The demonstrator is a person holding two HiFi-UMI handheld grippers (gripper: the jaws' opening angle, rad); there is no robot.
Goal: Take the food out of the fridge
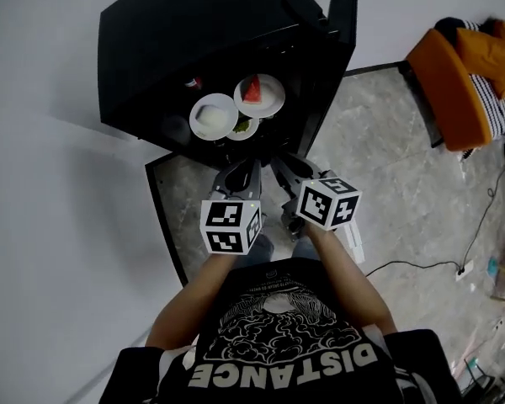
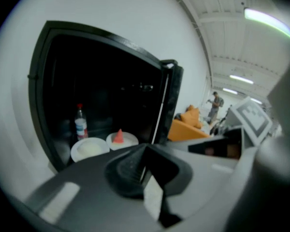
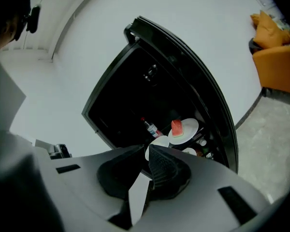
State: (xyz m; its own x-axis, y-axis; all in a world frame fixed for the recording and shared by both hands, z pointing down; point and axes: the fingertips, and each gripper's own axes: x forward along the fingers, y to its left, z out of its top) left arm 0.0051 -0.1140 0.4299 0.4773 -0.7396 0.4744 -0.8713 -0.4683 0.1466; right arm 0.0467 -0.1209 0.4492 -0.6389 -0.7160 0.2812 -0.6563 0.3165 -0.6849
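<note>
1. both tools were held nearest the head camera, just in front of the fridge [image 1: 151,40]: the left gripper [image 1: 238,175] and the right gripper [image 1: 291,169], side by side.
2. each gripper's jaws were closed together, with nothing between them.
3. inside the fridge sat the watermelon plate [image 1: 259,96], with the white-food plate [image 1: 213,116] just beside it and a smaller plate [image 1: 244,128] holding something green at the fridge's front edge.
4. a red-capped bottle [image 1: 192,82] stood deeper inside the fridge.
5. the fridge door [image 1: 341,7] stood open, and an orange sofa [image 1: 450,82] lay well apart from the fridge, beyond that door.
</note>
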